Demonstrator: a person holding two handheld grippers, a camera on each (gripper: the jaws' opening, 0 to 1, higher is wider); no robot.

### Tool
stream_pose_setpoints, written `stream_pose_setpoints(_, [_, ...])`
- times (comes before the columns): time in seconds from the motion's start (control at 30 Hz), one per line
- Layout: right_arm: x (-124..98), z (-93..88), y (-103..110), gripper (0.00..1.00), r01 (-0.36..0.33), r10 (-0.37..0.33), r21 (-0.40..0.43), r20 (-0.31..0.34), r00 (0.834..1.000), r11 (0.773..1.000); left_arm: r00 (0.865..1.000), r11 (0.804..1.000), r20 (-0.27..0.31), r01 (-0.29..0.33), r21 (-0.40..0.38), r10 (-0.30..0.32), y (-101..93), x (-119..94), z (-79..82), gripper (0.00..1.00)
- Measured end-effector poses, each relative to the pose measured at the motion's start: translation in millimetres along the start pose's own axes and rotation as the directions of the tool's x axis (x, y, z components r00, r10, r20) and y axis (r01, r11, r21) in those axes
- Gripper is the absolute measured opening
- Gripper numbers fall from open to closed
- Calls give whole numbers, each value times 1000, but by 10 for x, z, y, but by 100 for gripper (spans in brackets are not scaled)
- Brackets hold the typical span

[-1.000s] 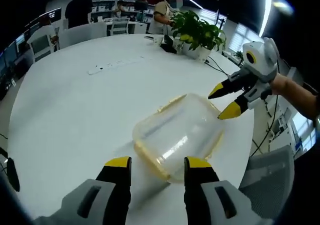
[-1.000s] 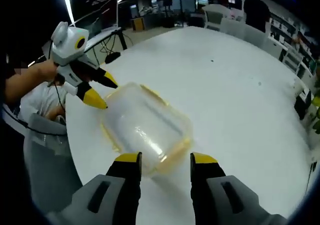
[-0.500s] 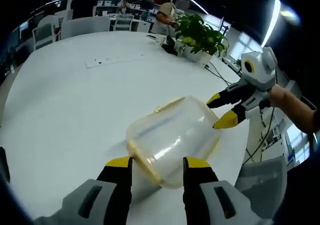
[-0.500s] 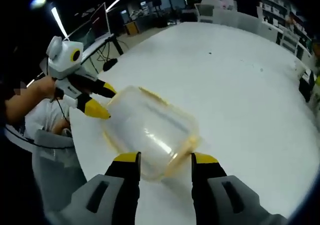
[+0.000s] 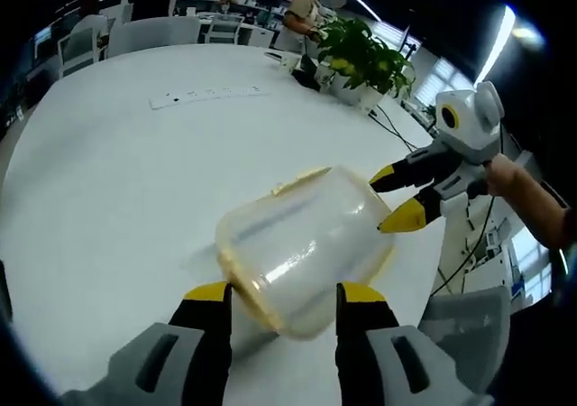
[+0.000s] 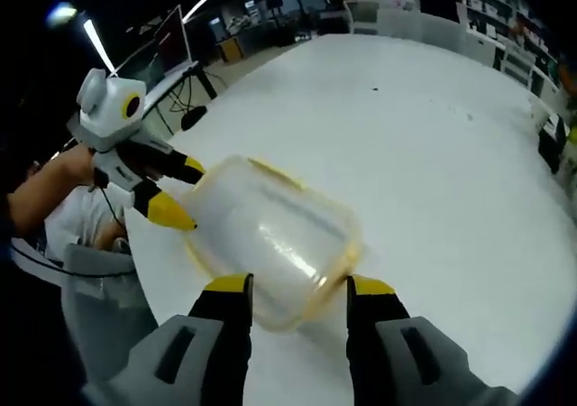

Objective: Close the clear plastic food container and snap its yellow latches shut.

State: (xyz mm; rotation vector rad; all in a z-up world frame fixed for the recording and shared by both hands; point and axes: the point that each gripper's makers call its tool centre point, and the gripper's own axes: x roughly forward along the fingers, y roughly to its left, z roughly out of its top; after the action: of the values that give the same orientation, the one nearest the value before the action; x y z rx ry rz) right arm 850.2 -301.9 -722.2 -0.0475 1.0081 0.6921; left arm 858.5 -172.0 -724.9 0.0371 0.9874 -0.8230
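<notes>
The broad round white table [image 5: 108, 180] carries the clear rectangular plastic food container with yellow-trimmed lid [image 5: 302, 244] near its edge. The left gripper view adds a leafy green potted plant [image 5: 361, 59] beyond the container and a white power strip [image 5: 206, 96]. The left gripper [image 5: 284, 299] and right gripper [image 6: 297, 289] flank opposite ends of the container, jaws parted around it; contact is unclear. The latches' state is indistinct.

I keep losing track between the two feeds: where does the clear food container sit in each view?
Left gripper view: the clear container lies low and centre, just beyond that view's own tongs.
Right gripper view: container again low centre, above its own tongs.
Shared landmark: the white table under it.
</notes>
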Motion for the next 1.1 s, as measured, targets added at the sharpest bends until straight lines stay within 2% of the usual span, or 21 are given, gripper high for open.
stream_pose_setpoints(0.03, [3, 2, 3, 37, 1, -1, 0, -2, 1000, 1000, 1000, 1000, 0, 0, -3, 0, -1, 1, 1, 39])
stream_pose_setpoints(0.07, [44, 27, 152, 36, -60, 59, 54, 12, 998, 997, 1000, 1000, 4, -4, -19, 4, 3, 7, 8, 37])
stream_pose_setpoints(0.1, [21, 9, 32, 36, -4, 4, 17, -7, 1000, 1000, 1000, 999, 3, -8, -38, 8, 2, 8, 10, 37])
stream_pose_setpoints(0.17, [31, 29, 48, 35, 1, -1, 26, 6, 1000, 1000, 1000, 999, 17, -17, -38, 17, 37, 30, 31, 34])
stream_pose_setpoints(0.2, [24, 33, 41, 35, 7, -8, 34, 7, 1000, 999, 999, 998, 44, -12, -63, 15, -2, 55, 88, 34])
stream_pose_setpoints(0.27, [17, 36, 40, 35, 16, -16, 41, 6, 1000, 999, 999, 999, 28, -18, -42, 19, -34, 54, 76, 33])
stream_pose_setpoints(1.1, [-2, 13, -10, 37, 12, -15, 61, 37, 999, 998, 1000, 998, 16, -19, -53, 20, -32, 30, 5, 37])
